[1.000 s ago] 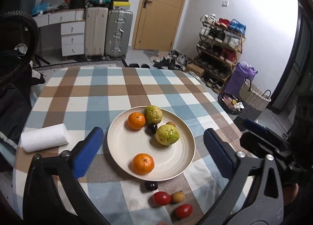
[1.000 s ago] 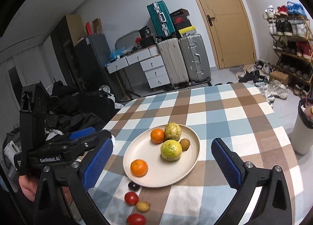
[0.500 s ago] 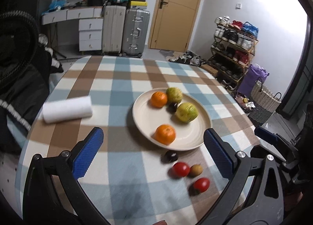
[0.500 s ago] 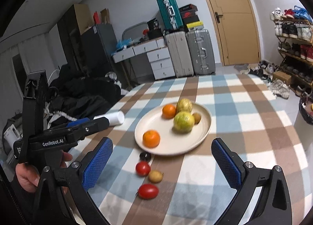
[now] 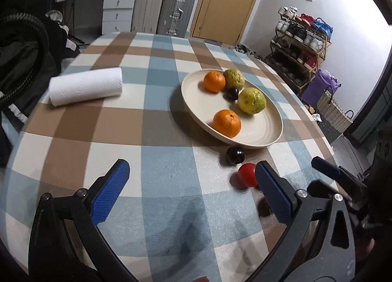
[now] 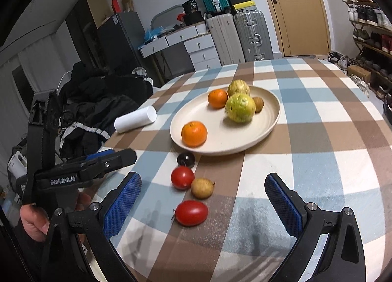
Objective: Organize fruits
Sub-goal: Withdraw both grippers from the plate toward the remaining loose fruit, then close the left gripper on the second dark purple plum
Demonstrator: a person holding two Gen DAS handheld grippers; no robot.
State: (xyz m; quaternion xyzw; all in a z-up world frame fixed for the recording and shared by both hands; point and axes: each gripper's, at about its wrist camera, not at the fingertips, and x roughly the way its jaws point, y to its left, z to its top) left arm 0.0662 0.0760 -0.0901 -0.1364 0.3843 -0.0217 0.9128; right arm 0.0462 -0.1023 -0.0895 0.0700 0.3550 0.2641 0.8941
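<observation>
Right now both tools are spread wide and hold nothing. The right tool point(image 6: 203, 202) hangs over the long red tomato point(image 6: 191, 212) on the desk point(image 6: 330, 166), near the plate point(image 6: 269, 120). A hard squeeze could squash it, or a bump could roll it away.

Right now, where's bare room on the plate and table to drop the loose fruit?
Free: the plate's right side, beyond the yellow-green fruit; also the cloth between the paper roll and the plate. Crowded: the plate's far side, and the cloth just before its near rim, where the dark plum, two tomatoes and a small brown fruit cluster.
</observation>
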